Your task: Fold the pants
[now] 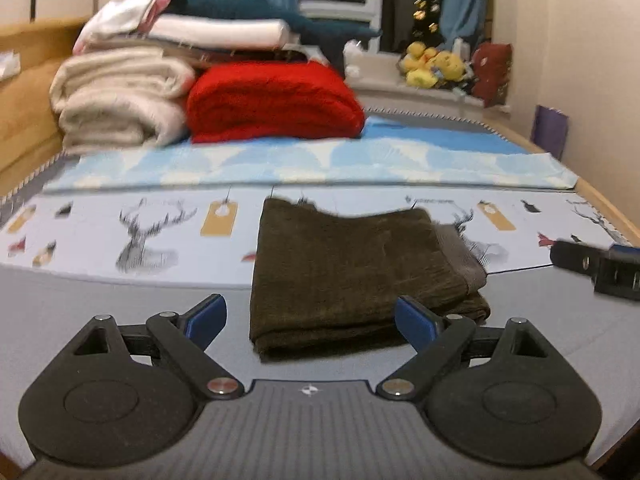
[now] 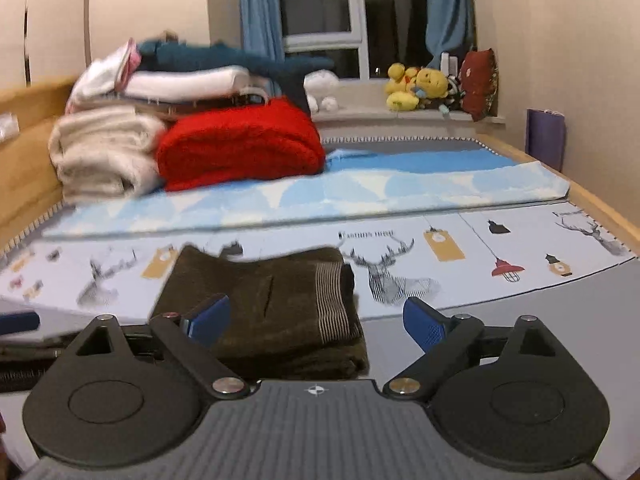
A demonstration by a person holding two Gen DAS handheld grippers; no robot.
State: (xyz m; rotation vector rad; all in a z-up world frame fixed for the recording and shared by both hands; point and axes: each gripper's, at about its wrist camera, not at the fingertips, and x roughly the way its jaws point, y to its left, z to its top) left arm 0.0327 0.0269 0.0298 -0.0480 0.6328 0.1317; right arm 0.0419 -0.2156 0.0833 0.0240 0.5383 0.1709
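Note:
The dark brown pants (image 1: 352,276) lie folded into a compact rectangle on the bed, partly on the deer-print sheet (image 1: 140,232). In the right wrist view the pants (image 2: 272,304) show a striped waistband at their right side. My left gripper (image 1: 310,320) is open and empty, just in front of the folded pants. My right gripper (image 2: 316,322) is open and empty, with its left finger over the pants' near edge. The right gripper's body shows at the right edge of the left wrist view (image 1: 600,266).
A stack of folded blankets, cream (image 1: 120,96) and red (image 1: 272,100), sits at the back left on a blue-white cover (image 1: 360,152). Plush toys (image 1: 436,64) line the windowsill. A wooden bed frame (image 1: 24,112) runs along the left; a wall stands at the right.

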